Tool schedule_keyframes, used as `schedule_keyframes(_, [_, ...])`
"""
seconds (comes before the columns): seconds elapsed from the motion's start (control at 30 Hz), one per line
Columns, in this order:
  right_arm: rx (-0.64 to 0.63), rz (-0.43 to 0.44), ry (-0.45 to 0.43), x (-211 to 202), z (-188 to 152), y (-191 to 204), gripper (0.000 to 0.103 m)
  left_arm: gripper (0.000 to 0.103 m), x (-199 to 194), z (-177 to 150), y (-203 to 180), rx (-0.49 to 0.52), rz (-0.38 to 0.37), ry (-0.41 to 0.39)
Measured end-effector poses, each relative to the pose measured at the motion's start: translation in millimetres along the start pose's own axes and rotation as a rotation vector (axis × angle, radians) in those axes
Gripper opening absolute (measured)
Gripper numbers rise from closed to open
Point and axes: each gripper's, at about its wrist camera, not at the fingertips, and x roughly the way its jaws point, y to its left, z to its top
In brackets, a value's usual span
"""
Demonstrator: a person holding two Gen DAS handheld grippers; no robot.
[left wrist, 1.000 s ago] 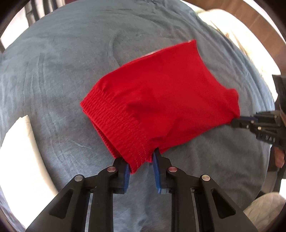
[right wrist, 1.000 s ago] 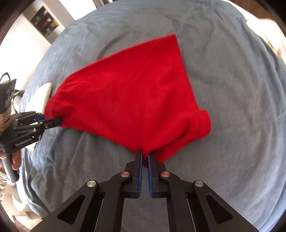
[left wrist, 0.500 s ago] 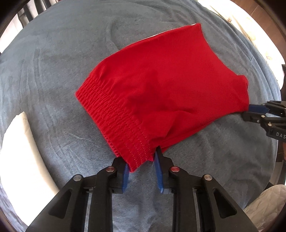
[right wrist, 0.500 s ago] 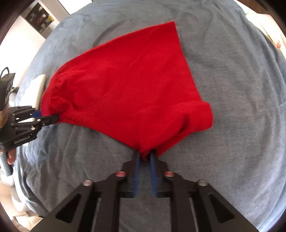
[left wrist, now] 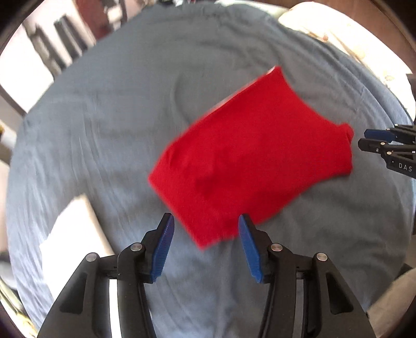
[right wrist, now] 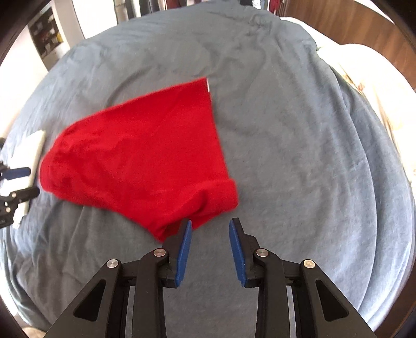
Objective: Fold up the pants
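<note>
Red pants [left wrist: 254, 156] lie folded and slightly rumpled on the blue-grey blanket [left wrist: 117, 117].

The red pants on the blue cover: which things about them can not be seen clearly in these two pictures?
- Red pants, left wrist view: motion blur hides the waistband ribbing and the edges.
- Underside and inner layers, both views: covered by the top layer lying on the blue cover.
- White tag, right wrist view: too small to read.
- White object, left wrist view: overexposed and blurred, unidentifiable.

surface: grey-blue blanket [right wrist: 299, 145] | wood wall [right wrist: 338, 23] behind | bright daylight
</note>
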Motion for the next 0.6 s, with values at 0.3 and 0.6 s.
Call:
schedule_keyframes(0.3, [-0.151,0.014,-0.013,24,13,-10,0.031,0.051,58,-3,-24,0.095,0.077,0.154])
schedule_keyframes(0.6, [-0.279,0.070,0.015,35,15,-18,0.031,0.053,66,2,-28,0.101,0.090,0.177])
